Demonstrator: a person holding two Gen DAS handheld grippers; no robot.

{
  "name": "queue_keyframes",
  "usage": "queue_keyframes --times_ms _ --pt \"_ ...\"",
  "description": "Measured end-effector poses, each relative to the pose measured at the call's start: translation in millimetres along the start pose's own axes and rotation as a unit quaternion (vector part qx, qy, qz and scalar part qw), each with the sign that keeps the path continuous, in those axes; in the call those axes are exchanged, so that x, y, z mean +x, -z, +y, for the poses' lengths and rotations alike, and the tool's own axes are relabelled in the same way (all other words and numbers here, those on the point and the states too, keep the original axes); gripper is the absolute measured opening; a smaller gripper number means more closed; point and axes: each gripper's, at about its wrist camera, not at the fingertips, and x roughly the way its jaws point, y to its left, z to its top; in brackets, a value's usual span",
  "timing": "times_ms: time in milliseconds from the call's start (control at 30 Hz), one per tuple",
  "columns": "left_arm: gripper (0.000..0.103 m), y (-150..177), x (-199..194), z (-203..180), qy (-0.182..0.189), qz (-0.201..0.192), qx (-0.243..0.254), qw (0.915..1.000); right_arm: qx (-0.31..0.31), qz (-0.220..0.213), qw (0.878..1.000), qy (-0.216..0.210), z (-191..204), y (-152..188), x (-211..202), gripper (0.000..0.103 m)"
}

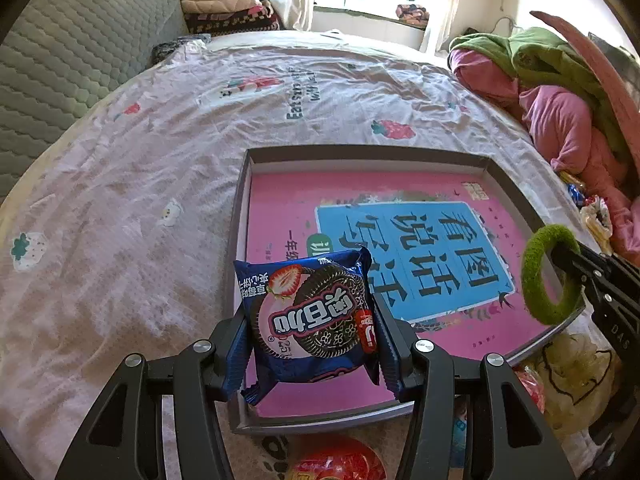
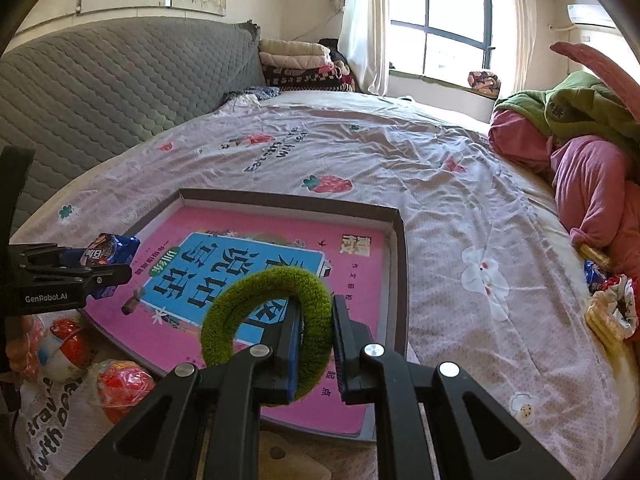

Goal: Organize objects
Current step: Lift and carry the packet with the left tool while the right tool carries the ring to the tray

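- Far left: quilted grey headboard, then printed bedsheet spread flat.
- Left gripper clamped on a blue cookie packet, jaws at mid width, pads pressing both side seams; packet upright, hanging over the near-left corner of the shallow box.
- Middle: box lying on the sheet, a pink book filling its floor, cover up.
- Right gripper pinched nearly closed on a fuzzy green ring, held on edge above the book's near part.
- Near edge, outside the box: red-wrapped snacks, probably jelly cups, though too distorted to be sure.
- Far right: pink and green bedding pile, a few loose wrappers at its foot.
- Step in hand, judged from the above: carrying both items over the box for placing.
- Next move calls for lowering each onto the book, well apart, then opening the jaws; packet low enough to lie flat, ring tipped so it does not roll.
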Motion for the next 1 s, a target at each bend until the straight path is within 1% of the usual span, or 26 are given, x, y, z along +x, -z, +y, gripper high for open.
queue_keyframes --times_ms 233,300,467,667,900,1000 --pt "0.056 2.7 5.9 -5.5 0.003 0.013 0.011 0.9999 -0.006 0.036 0.999 0.011 -2.1 2.4 14.6 0.015" --pt "0.056 2.7 8.5 -5.4 0.005 0.017 0.012 0.9998 -0.009 0.052 0.999 0.013 -2.1 4.8 20.2 0.015" --pt "0.056 4.2 12.8 -6.3 0.004 0.025 0.016 0.9995 -0.011 0.07 0.997 0.018 -2.1 9.8 25.9 0.015" --pt "0.056 6.0 16.3 -7.4 -0.002 0.035 0.021 0.9992 0.002 0.075 0.997 0.014 -4.9 11.2 25.8 0.015" --pt "0.057 7.1 21.4 -5.2 0.002 0.051 0.018 0.9986 0.012 0.077 0.997 0.011 -7.0 10.6 24.7 0.016" --pt "0.057 7.1 21.7 -4.6 0.004 0.052 0.017 0.9985 0.011 0.074 0.997 0.01 -6.3 9.2 22.4 0.018"
